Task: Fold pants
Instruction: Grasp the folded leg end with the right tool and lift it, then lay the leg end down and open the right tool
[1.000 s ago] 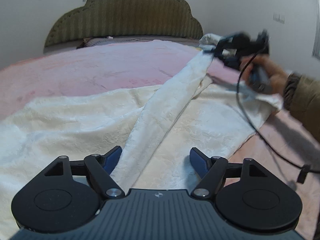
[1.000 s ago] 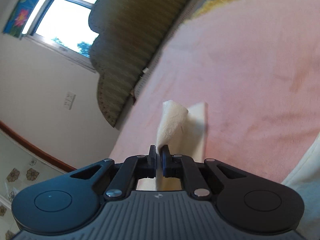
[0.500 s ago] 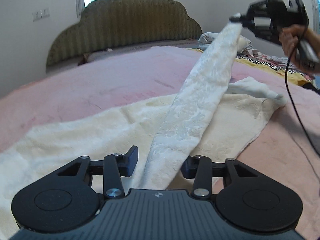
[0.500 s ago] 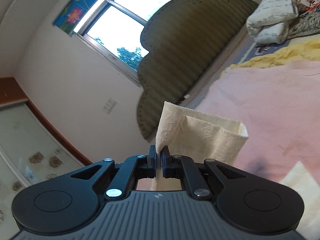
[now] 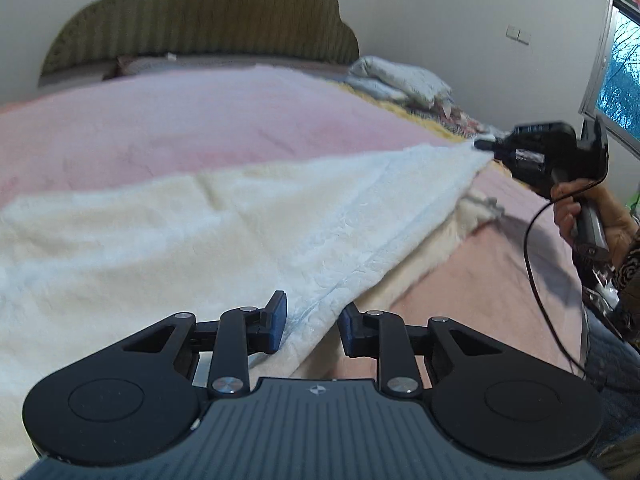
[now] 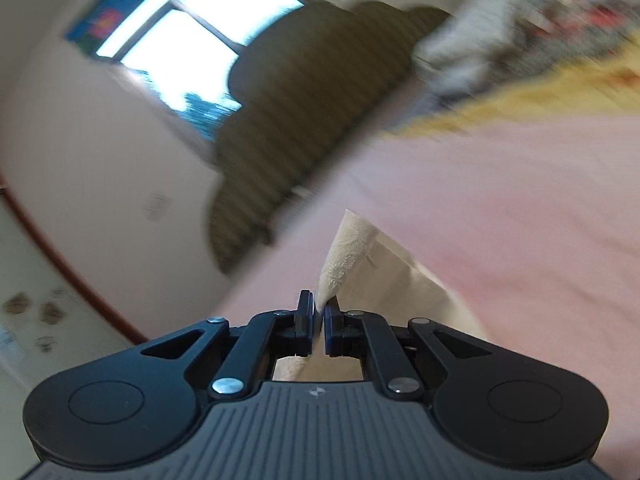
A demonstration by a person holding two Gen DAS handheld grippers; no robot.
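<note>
Two views, listed in turn.

Left wrist view. Left gripper [image 5: 312, 326]: jaws partly apart and closing, with the near end of the cream pants [image 5: 224, 232] lying between the blue pads [image 5: 278, 322]. The left pad touches the cloth; a narrow gap shows at the right pad, so a firm grip cannot be confirmed. Pants: spread on the pink bedspread [image 5: 180, 120], long axis running from the gripper at lower centre up and rightward to the right gripper [image 5: 482, 145]. That gripper's fingers are pinched on the far corner of the upper layer, which is drawn taut and raised off the bed. A lower layer lies flat beneath, its edge showing along the right side. A hand [image 5: 584, 208] holds the right gripper's handle; a black cable [image 5: 532, 264] loops down from it. Cut off: the pants' left end runs out of frame. Blurred: the padded headboard [image 5: 200, 12] and the folded bedding [image 5: 400, 80] at the far right of the bed.

Right wrist view. Right gripper [image 6: 318, 312]: jaws nearly together, clamped on a folded corner of the pants [image 6: 360, 264]. The cloth rises above the pads and trails away to the lower right, behind the gripper body, where the rest is hidden. Heavy motion blur covers the window [image 6: 188, 40], headboard [image 6: 304, 100] and bedspread [image 6: 500, 220].
</note>
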